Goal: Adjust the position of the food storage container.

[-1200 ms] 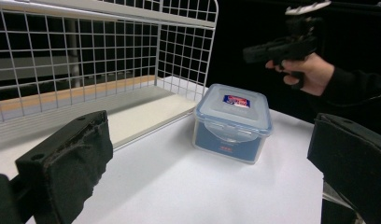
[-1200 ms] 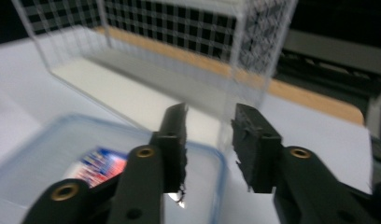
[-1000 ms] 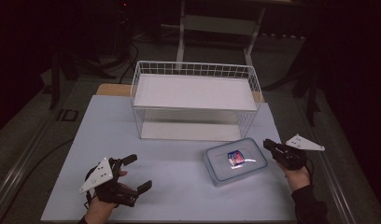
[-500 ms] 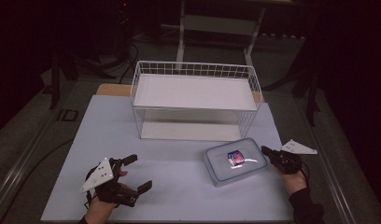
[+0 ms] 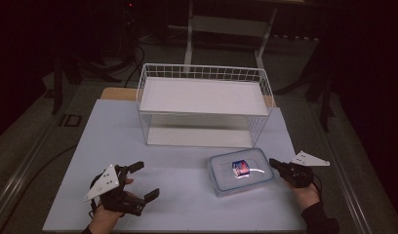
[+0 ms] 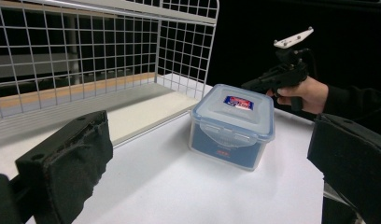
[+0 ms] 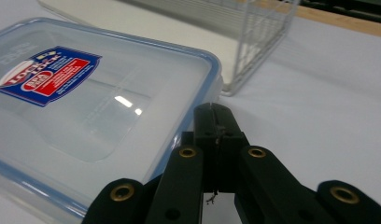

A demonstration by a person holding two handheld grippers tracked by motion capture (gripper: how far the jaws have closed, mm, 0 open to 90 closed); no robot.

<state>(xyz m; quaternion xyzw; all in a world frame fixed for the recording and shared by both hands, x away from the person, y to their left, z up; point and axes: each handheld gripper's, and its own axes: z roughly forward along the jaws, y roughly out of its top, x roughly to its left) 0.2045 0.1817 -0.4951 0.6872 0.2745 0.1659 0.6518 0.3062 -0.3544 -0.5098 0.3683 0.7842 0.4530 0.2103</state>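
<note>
High view: the clear plastic lidded box with blue seal and red-blue label (image 5: 242,171) sits on the white table (image 5: 187,170), just in front of the white wire basket (image 5: 203,105). The right gripper (image 5: 273,163), jaws just pinched together on nothing, has edged up to the box's right rim, likely to nudge or unclip it. The left gripper (image 5: 146,181) gapes open, empty, well apart.

I am seeing one clear plastic lidded container with a blue seal (image 5: 242,171), one white wire basket (image 5: 202,105), one white table (image 5: 187,195), and two black handheld grippers, left (image 5: 142,181) and right (image 5: 273,163).
</note>
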